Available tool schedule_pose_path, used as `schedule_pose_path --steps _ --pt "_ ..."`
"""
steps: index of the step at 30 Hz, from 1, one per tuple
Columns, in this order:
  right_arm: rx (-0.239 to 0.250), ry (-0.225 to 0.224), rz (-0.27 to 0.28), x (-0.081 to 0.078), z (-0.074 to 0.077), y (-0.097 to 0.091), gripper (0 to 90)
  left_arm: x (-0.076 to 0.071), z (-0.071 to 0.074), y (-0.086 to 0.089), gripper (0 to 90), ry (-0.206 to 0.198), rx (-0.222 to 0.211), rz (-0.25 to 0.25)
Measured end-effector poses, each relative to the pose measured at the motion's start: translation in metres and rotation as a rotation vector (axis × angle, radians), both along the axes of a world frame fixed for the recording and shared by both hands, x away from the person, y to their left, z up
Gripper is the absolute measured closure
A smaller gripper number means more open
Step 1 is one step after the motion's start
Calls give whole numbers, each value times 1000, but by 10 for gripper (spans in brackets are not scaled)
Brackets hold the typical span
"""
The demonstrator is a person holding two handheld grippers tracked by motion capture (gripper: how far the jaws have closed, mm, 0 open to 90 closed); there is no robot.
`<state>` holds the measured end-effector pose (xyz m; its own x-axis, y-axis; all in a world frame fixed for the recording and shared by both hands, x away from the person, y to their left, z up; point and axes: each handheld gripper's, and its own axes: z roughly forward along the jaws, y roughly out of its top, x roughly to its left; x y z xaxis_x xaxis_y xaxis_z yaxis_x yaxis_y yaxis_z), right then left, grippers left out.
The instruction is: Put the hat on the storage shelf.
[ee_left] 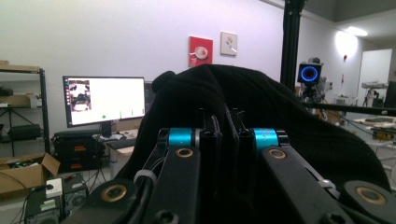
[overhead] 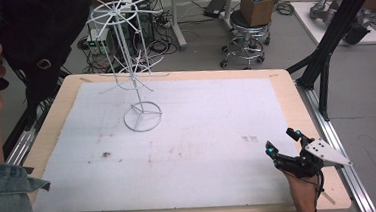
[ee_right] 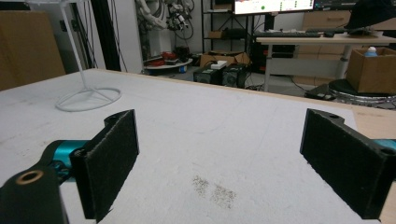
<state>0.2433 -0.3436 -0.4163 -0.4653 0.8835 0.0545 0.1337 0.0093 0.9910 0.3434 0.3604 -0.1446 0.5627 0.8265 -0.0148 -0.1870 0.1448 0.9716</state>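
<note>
The worktop [overhead: 188,136] is mostly bare white sheet with a few dirty smudges. A white wire rack [overhead: 132,65] stands upright toward the far left, round foot flat on the sheet. Up off the left edge hangs a big black cloth [overhead: 41,41], bunched up, nowhere near the rack's arms yet. The left gripper [ee_left: 223,135] has its fingers pressed together on a fold of that cloth, held high in the air. The right gripper [overhead: 284,143] sits low at the near right corner, fingers wide apart, nothing between them. My guess is the cloth goes on the rack. The rack looks light and spindly, so dragging heavy fabric across one arm could tip it, and nothing's steadying the foot.
</note>
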Motion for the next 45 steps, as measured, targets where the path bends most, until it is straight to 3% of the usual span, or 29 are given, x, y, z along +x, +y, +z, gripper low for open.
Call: schedule_pose_path --steps 17,27,36,45 --pt "0 2 14 6 0 4 107 -5 -26 -12 842 52 44 -32" --pt "14 5 43 15 0 12 107 -4 -53 -19 814 86 56 -32" --pt "11 5 69 23 1 21 108 -2 -68 -21 782 124 78 -19" --pt "-22 0 56 29 1 24 108 -3 -76 -25 659 131 126 22"
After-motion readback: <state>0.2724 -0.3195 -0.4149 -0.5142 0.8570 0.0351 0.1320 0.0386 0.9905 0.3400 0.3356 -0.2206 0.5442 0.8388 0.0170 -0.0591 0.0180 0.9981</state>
